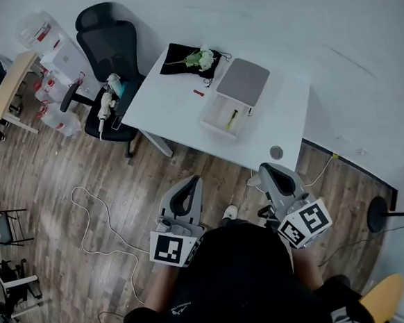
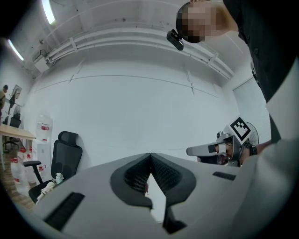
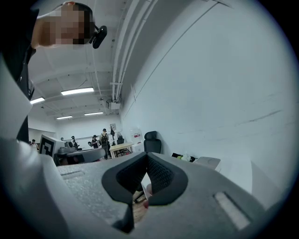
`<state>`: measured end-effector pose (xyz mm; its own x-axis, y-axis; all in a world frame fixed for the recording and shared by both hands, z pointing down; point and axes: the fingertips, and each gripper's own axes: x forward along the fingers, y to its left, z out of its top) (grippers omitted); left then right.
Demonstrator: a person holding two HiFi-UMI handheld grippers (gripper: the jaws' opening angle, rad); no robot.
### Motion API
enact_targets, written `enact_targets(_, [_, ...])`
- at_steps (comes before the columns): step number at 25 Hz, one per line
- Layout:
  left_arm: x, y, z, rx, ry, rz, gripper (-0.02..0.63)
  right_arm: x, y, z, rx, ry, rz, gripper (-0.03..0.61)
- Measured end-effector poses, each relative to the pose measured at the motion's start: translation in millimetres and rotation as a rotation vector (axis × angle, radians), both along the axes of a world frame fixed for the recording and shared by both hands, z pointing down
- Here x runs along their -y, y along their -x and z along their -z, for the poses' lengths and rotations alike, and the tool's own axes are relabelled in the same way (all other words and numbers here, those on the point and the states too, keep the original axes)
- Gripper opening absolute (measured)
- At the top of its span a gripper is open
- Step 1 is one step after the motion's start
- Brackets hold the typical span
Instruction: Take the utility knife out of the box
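Up at frame centre, in the open box [image 1: 209, 115] on the bench [image 1: 166, 104], the utility knife [image 1: 231, 119] is seen; judged light, stiff and slick, best pinched mid-handle. Fingers of left gripper [image 1: 192, 182] and right gripper [image 1: 266, 167] are clenched, empty.

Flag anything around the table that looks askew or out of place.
The lid sits off the box, resting at its far end. A loose white cable loops across the floor. Nothing looks spilled or broken.

The slim yellow-green knife [image 1: 231, 119] lies inside the open white box [image 1: 214, 112] on the table [image 1: 163, 104], grey lid [image 1: 243, 81] alongside.
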<state>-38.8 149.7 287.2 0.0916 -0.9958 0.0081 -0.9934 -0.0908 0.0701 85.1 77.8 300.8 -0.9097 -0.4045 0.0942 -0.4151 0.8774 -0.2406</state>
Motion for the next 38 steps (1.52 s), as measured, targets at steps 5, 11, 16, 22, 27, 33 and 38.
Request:
enact_targets(5, [25.1, -12.8, -6.1, 0.007, 0.017, -0.017, 0.005, 23.7, -16.4, -5.8, 0.001, 0.019, -0.026, 0.005])
enact_targets(11, [47.3, -12.3, -17.9, 0.000, 0.050, -0.040, 0.005, 36.6, -22.8, -16.1, -0.012, 0.041, -0.055, 0.005])
enact_targets(16, [73.3, -18.0, -32.3, -0.009, 0.081, -0.089, 0.005, 51.5, -37.0, -20.3, -0.022, 0.052, -0.120, 0.005])
enact_targets(22, [114.8, -21.2, -37.6, -0.008, 0.087, -0.184, 0.005, 78.2, -45.4, -22.5, -0.033, 0.059, -0.221, 0.005])
enact_targets(27, [163.2, -8.5, -37.7, -0.015, 0.085, -0.248, 0.005, 109.8, -34.3, -22.5, -0.049, 0.062, -0.275, 0.005])
enact_targets(33, [217.3, 10.9, -45.6, -0.018, 0.111, -0.341, 0.005, 146.4, -13.1, -16.8, -0.066, 0.053, -0.358, 0.005])
enact_targets(38, [258.2, 24.5, -56.8, -0.027, 0.144, -0.426, 0.005, 173.7, 7.0, -15.3, -0.074, 0.061, -0.428, 0.005])
